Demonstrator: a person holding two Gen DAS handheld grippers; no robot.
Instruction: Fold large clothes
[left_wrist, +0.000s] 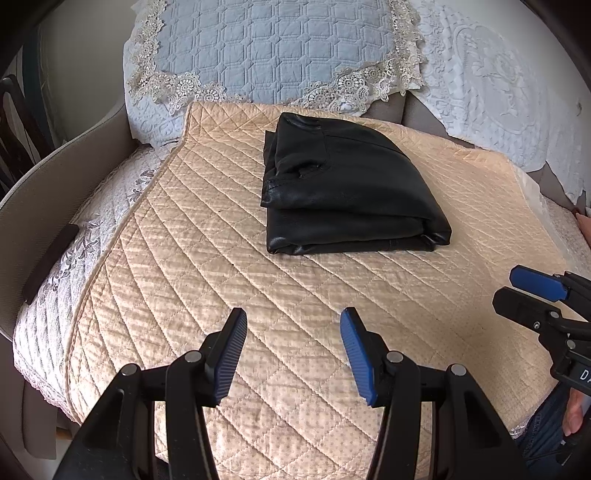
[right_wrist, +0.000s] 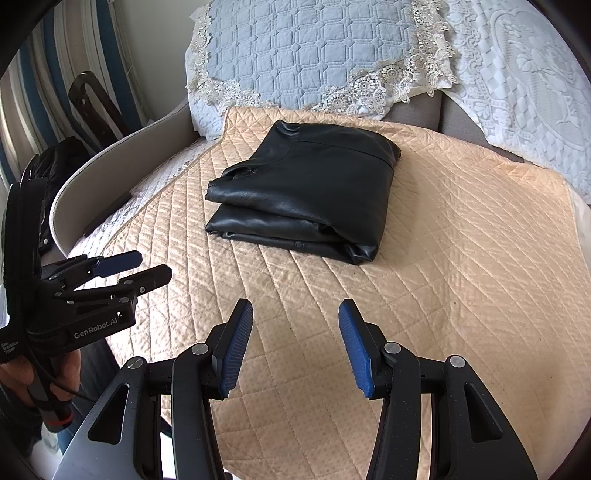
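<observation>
- Hovering over the near part of the peach quilted cover (left_wrist: 192, 258), my left gripper (left_wrist: 293, 325) has its jaws apart and nothing between the blue pads.
- My right gripper (right_wrist: 295, 315) hangs beside it, likewise spread and empty; each shows at the edge of the other's view.
- Beyond both, well apart from the fingertips, the black leather garment (left_wrist: 343, 192) lies folded into a compact stack on the cover.
- Behind it a lace-trimmed blue cushion (left_wrist: 273, 48) leans against the sofa back.
</observation>
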